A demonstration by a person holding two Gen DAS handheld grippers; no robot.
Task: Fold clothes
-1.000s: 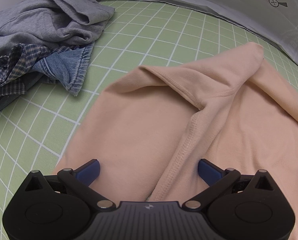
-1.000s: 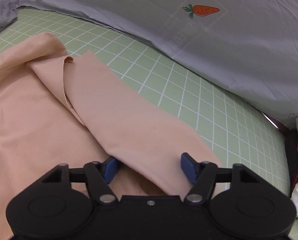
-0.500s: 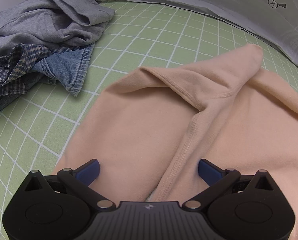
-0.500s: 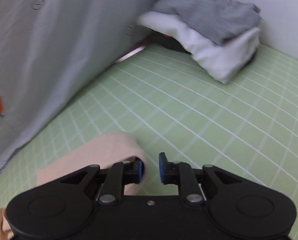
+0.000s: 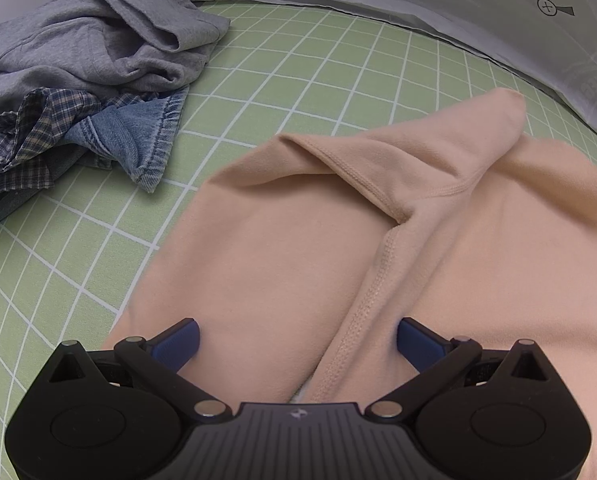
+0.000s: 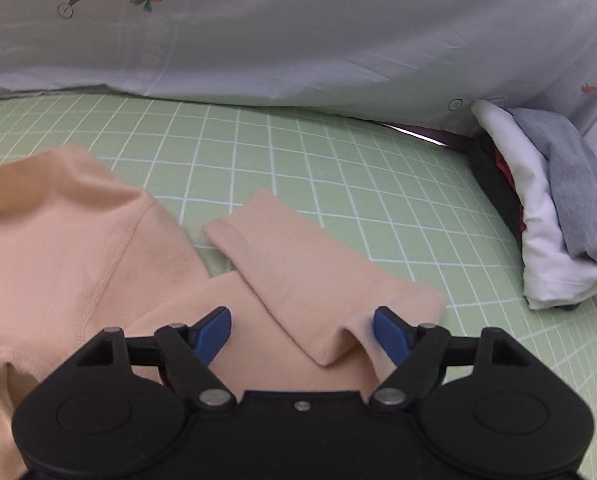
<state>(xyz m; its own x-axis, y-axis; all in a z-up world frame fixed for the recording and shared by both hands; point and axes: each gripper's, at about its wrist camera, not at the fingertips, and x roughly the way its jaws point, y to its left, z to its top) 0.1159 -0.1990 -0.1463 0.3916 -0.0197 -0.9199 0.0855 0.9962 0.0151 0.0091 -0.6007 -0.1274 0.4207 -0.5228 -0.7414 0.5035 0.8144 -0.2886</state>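
Peach shirt [image 6: 78, 240] sleeve released, right gripper [image 6: 302, 332] opening

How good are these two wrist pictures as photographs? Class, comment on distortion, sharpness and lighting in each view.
Left wrist view: strong fisheye bend curves the green grid mat; dark corners; the peach top is soft at its right edge, the denim crisp. Right wrist view: same curving of the mat; the peach sleeve and carrot-print sheet look slightly smeared. Lighting is even in both, with soft shadows and no glare.

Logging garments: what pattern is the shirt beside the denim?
Blue-and-white plaid shirt, clearest in the left wrist view.
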